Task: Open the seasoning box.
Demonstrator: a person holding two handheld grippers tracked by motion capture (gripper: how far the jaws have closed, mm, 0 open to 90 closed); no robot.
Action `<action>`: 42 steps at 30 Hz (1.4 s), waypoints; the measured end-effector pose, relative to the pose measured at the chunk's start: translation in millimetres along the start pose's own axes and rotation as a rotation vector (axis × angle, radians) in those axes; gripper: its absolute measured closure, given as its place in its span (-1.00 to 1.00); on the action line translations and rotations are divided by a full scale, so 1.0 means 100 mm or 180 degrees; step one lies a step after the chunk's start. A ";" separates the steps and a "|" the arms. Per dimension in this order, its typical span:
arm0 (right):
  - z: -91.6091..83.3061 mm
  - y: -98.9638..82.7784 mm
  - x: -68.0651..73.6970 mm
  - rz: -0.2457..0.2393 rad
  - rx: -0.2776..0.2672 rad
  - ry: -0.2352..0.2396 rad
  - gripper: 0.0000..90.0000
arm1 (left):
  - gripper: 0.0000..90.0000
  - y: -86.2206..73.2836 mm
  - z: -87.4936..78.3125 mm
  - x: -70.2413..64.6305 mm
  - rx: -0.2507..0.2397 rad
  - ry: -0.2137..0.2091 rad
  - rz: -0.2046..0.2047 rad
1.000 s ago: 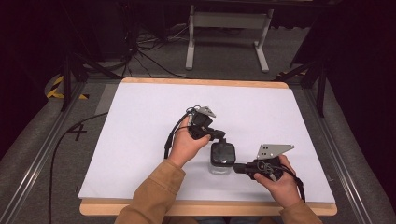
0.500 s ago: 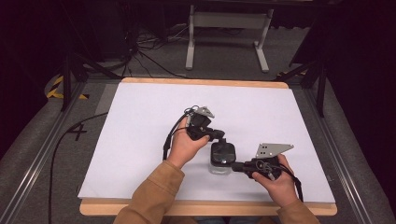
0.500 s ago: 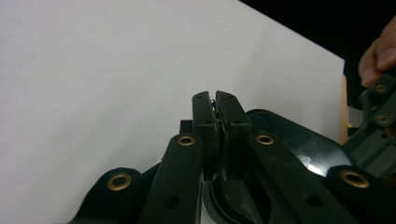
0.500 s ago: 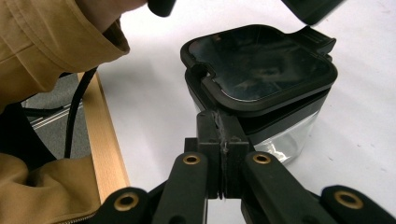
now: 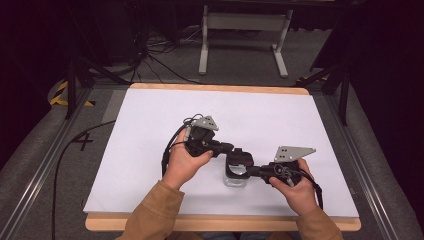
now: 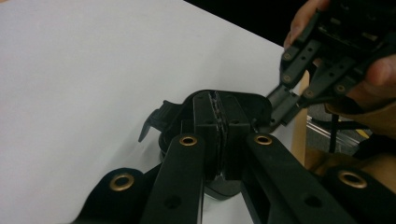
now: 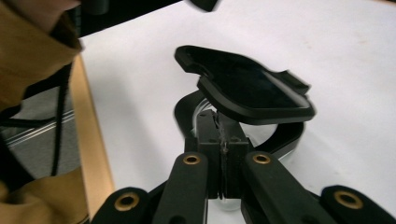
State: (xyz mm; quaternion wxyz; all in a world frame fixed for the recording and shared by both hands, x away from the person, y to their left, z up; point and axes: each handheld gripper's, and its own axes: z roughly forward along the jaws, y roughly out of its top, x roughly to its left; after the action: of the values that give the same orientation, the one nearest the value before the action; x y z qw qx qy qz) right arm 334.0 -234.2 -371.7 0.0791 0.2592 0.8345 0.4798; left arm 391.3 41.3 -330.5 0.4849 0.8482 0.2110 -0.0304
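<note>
White tabletop point(image 5: 150, 150) | both grippers pinched onto clear container point(image 5: 235, 177): left gripper point(image 5: 234, 149) lid point(image 7: 247, 88), right gripper point(image 5: 252, 171) rim | contents unclear

White table top point(image 5: 150, 150) with a wooden edge point(image 5: 220, 222) along the near side. Grey carpet floor point(image 5: 40, 150) around it. Metal rail point(image 5: 45, 165) runs down the left side, another on the right point(image 5: 367, 165). Grey metal stand point(image 5: 242, 30) on the floor beyond the far edge. Black cables point(image 5: 150, 60) far left. Yellow-black tape point(image 5: 62, 95) on the floor at left.
</note>
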 end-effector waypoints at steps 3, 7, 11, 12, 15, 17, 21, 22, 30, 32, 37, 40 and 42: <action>0.00 0.05 -0.02 0.0005 0.0001 -0.0107 1.00 | 0.99 -0.02 -0.08 -0.04 0.0014 -0.0062 0.0020; -0.03 0.12 -0.09 0.0077 -0.0115 -0.0181 1.00 | 0.99 -0.03 -0.12 -0.11 0.0127 -0.0115 0.0101; -0.03 0.15 -0.11 0.0130 -0.0164 -0.0202 1.00 | 0.99 -0.04 -0.06 -0.17 0.0306 -0.0150 0.0158; -0.03 0.15 -0.12 0.0127 -0.0173 -0.0217 1.00 | 0.99 -0.05 -0.02 -0.18 0.0320 -0.0145 0.0165; -0.02 0.17 -0.13 0.0127 -0.0204 -0.0237 1.00 | 0.94 -0.06 0.10 -0.19 0.0359 -0.0136 0.0135; -0.02 0.17 -0.13 0.0147 -0.0226 -0.0245 1.00 | 0.95 -0.06 0.22 -0.19 0.0311 -0.0086 0.0103; -0.02 0.16 -0.13 0.0164 -0.0235 -0.0254 1.00 | 0.99 -0.06 0.34 -0.17 0.0239 0.0071 0.0105; -0.02 0.16 -0.13 0.0164 -0.0235 -0.0254 1.00 | 0.99 -0.06 0.34 -0.17 0.0239 0.0071 0.0105; 0.00 0.07 -0.09 0.0155 -0.0136 -0.0242 1.00 | 1.00 -0.01 0.30 -0.10 -0.0026 0.0224 0.0064; 0.02 0.04 -0.08 0.0155 -0.0091 -0.0231 1.00 | 1.00 0.01 0.29 -0.09 -0.0070 0.0257 0.0057; 0.07 -0.06 -0.05 0.0145 0.0048 -0.0227 1.00 | 0.99 0.05 0.29 -0.04 -0.0147 0.0304 0.0023; 0.05 -0.08 -0.04 0.0156 0.0045 -0.0221 1.00 | 0.99 0.07 0.31 0.00 -0.0184 0.0308 -0.0010; 0.04 -0.08 -0.03 0.0141 0.0060 -0.0215 1.00 | 0.99 0.07 0.32 0.02 -0.0211 0.0329 -0.0041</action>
State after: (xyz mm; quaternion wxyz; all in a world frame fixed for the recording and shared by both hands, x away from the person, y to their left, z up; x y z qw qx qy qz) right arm 335.1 -235.7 -380.9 0.0942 0.2944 0.8299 0.4645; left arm 401.1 12.4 -341.8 0.5009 0.8308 0.2421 0.0173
